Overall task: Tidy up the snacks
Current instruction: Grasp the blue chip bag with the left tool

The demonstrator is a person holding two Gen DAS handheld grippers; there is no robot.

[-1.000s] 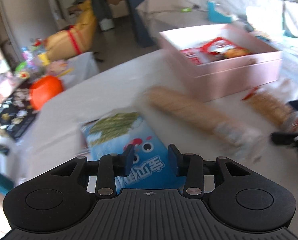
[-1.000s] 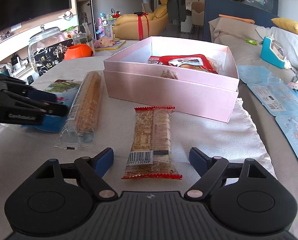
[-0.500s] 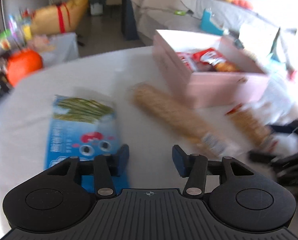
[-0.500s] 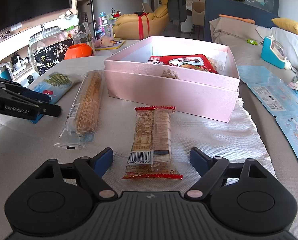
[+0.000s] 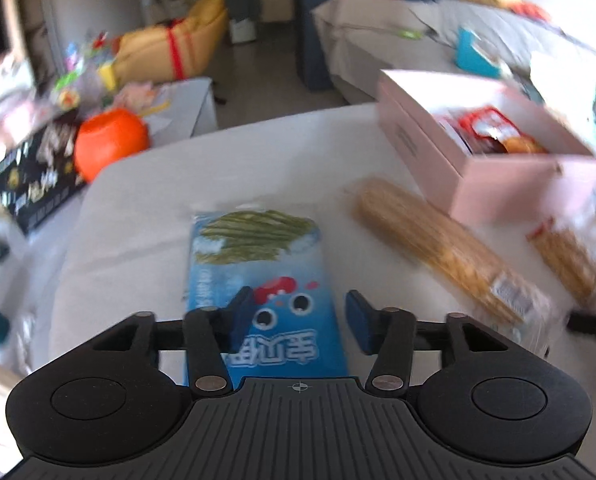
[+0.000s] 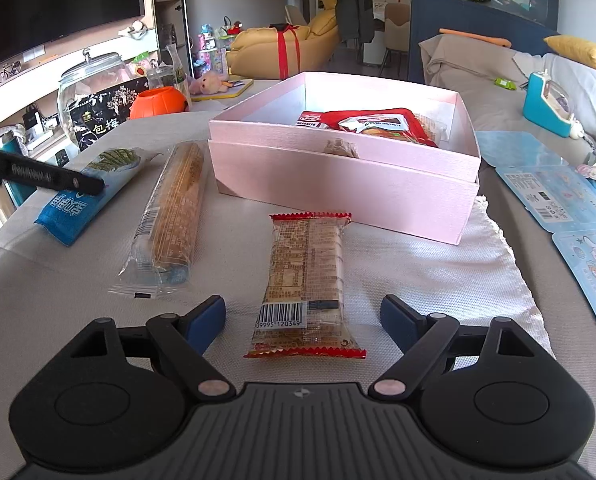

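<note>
My left gripper hangs over the blue snack packet, jaws spread and gripping nothing. The packet lies flat, left of the pink box, beyond the long cracker sleeve. My right gripper gapes wide, straddling the near end of the red-edged biscuit pack, just before the box.
</note>
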